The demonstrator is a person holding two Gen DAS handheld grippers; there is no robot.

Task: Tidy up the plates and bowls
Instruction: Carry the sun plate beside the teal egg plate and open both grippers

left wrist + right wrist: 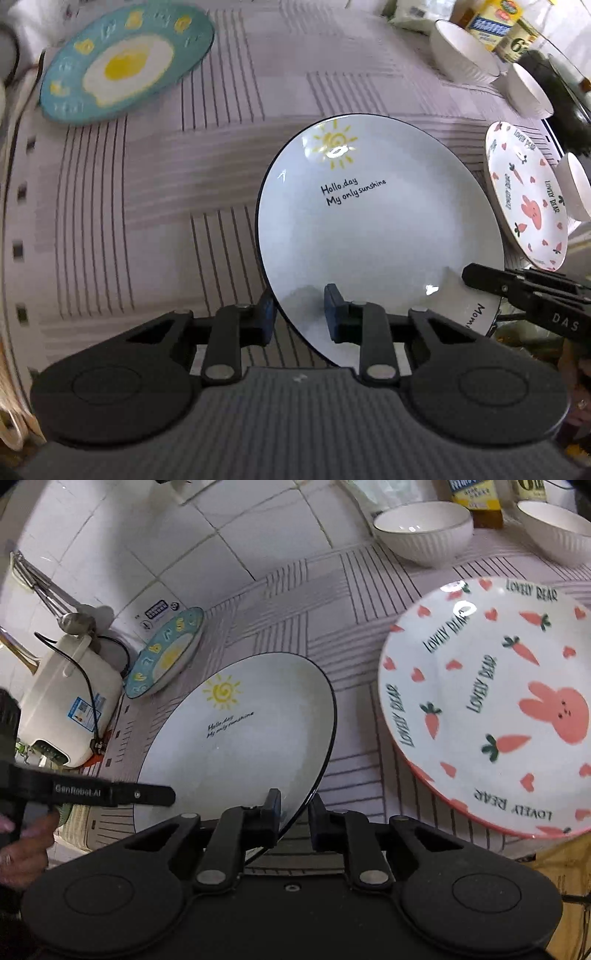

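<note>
A white plate with a yellow sun drawing (376,236) lies on the striped cloth; it also shows in the right wrist view (240,738). My left gripper (299,314) has its blue pads either side of the plate's near rim. My right gripper (293,812) straddles the plate's right rim the same way. Whether either pair of pads presses the rim I cannot tell. A pink rabbit-and-carrot plate (491,709) lies to the right, also in the left wrist view (528,199). A teal fried-egg plate (125,62) lies far left, also in the right wrist view (166,653). White ribbed bowls (424,531) stand behind.
A white rice cooker (66,698) with a black cord stands at the left by the tiled wall. Cartons and a tin (498,26) stand behind the bowls. A further white bowl (528,88) and a white cup (576,184) sit at the right.
</note>
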